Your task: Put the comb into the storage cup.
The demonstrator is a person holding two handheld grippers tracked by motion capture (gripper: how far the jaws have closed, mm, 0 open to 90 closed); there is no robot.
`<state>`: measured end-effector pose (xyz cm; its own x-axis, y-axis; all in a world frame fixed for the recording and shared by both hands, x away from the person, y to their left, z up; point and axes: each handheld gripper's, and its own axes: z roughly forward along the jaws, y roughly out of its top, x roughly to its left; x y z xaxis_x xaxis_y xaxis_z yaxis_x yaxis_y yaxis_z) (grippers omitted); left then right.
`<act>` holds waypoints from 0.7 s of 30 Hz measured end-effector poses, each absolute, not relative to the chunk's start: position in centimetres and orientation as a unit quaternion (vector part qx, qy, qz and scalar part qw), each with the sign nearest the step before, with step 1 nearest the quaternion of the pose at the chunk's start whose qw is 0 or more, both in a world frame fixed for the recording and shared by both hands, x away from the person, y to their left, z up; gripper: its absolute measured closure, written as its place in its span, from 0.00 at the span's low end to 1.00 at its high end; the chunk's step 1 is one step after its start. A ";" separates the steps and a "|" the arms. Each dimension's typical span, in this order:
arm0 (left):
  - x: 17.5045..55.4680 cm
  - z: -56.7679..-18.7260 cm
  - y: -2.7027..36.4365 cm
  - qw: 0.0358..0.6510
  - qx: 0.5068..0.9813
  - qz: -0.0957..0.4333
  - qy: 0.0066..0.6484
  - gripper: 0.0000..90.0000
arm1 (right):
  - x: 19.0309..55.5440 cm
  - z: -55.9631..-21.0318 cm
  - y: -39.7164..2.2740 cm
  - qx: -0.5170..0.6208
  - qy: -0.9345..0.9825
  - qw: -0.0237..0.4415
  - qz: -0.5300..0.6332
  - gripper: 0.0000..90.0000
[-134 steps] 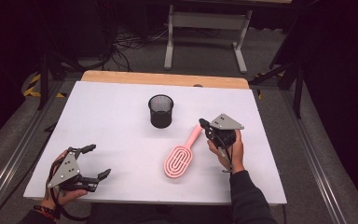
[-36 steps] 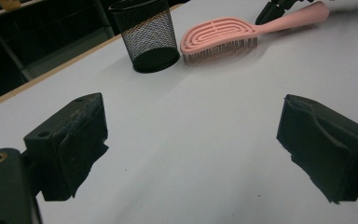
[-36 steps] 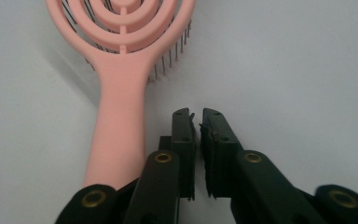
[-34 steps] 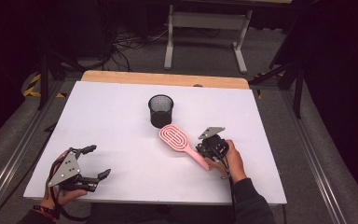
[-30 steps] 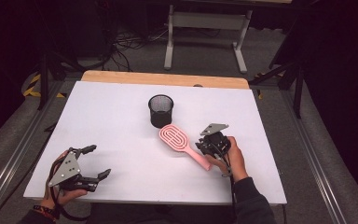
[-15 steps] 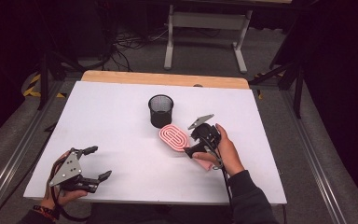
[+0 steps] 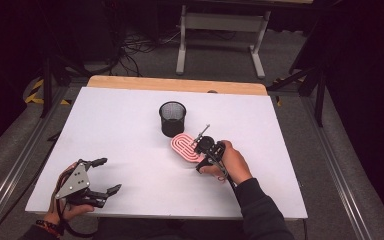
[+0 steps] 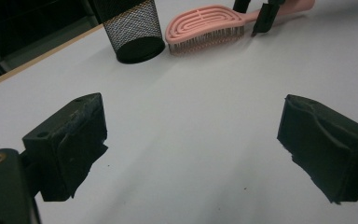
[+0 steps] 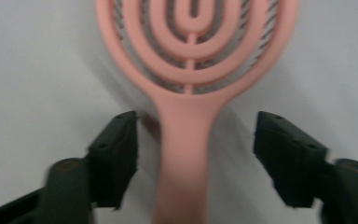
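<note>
Your left gripper (image 7: 103,175) rests well left of the black mesh cup (image 7: 172,118), jaws spread and empty. The pink hairbrush (image 7: 184,148) lies flat just in front of the cup, handle toward you. Your right gripper (image 9: 196,149) straddles that handle; its jaws have just been closing, still clear of it. Center the handle, then squeeze squarely near the brush head.

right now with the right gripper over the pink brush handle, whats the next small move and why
Probably close the right gripper on the pink hairbrush handle. Its jaws have just been closing and straddle the handle without touching it, and the brush lies flat on the white table beside the black mesh cup.
</note>
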<state>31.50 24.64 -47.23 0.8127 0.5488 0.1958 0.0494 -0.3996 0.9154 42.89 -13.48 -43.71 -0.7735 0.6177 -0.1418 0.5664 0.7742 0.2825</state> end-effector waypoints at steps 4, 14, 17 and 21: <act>31.5 -47.3 24.6 0.514 0.802 0.241 0.187 0.10 | 42.9 -43.7 -13.8 0.314 0.934 0.098 0.135 0.56; 31.7 -47.5 24.7 0.509 0.805 0.236 0.192 0.10 | 41.8 -44.2 -14.2 0.309 0.925 0.117 0.188 0.75; 31.8 -47.6 24.6 0.508 0.806 0.234 0.195 0.10 | 41.3 -44.5 -14.8 0.308 0.918 0.124 0.216 0.76; 31.7 -47.5 24.4 0.504 0.807 0.241 0.190 0.11 | 41.0 -44.8 -15.2 0.301 0.914 0.135 0.238 0.77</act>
<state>31.67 24.42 -47.51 0.8116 0.5500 0.1969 0.0641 -0.4188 0.9058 40.96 -15.23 -44.78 -0.7826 0.6138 -0.1038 0.4855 0.7062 0.5154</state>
